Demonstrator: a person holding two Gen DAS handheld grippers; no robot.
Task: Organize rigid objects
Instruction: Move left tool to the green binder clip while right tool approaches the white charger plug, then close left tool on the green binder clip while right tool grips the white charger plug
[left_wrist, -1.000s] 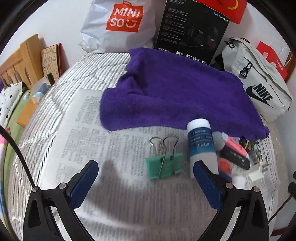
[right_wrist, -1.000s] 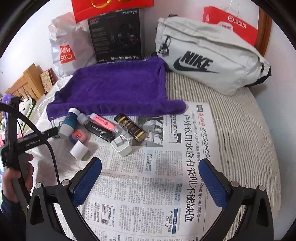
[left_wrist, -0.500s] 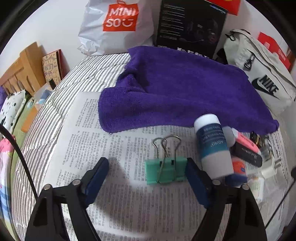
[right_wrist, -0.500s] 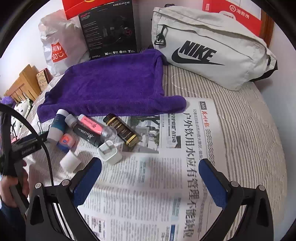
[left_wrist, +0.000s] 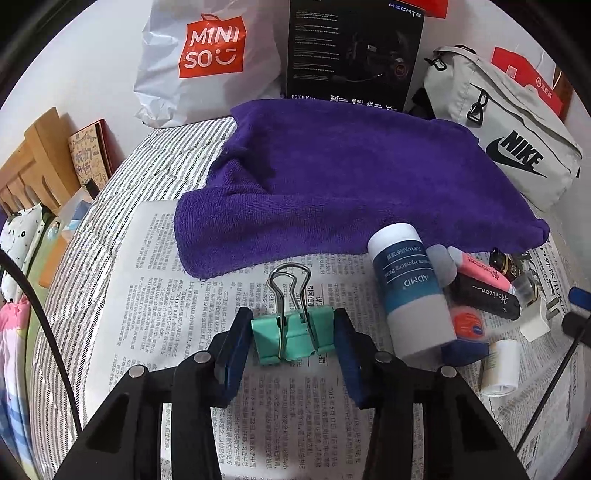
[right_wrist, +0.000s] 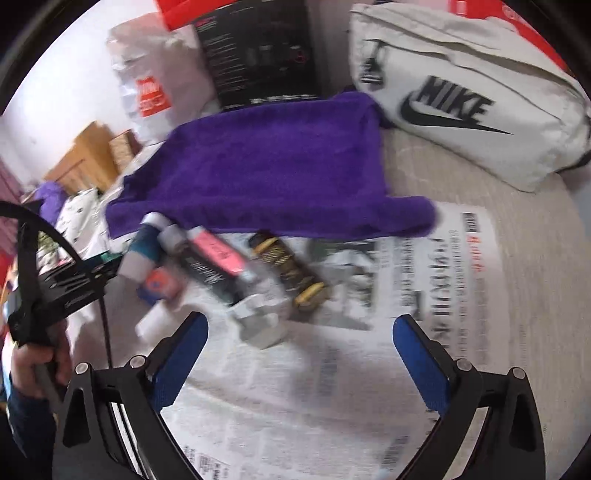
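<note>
My left gripper (left_wrist: 293, 341) is shut on a green binder clip (left_wrist: 295, 338) that lies on the newspaper (left_wrist: 155, 295), its wire handles pointing away from me. To its right lies a pile: a blue-and-white balm tube (left_wrist: 410, 291), a pink highlighter (left_wrist: 484, 271), a black tube (left_wrist: 487, 297), an orange-capped item (left_wrist: 467, 326), a white plug (left_wrist: 535, 325) and a small white roll (left_wrist: 498, 363). My right gripper (right_wrist: 299, 332) is open and empty, just short of the white plug (right_wrist: 258, 325) and a black-and-gold bar (right_wrist: 291, 269). The right wrist view is blurred.
A purple towel (left_wrist: 351, 184) lies beyond the pile. A Miniso bag (left_wrist: 207, 55), a black headset box (left_wrist: 354, 51) and a grey Nike bag (left_wrist: 509, 136) stand against the wall. A wooden headboard (left_wrist: 33, 166) is at the left. Striped bedding (left_wrist: 110, 192) surrounds the newspaper.
My left gripper has moved forward and closed on the green binder clip. My right gripper has moved forward and left toward the pile, staying open.
</note>
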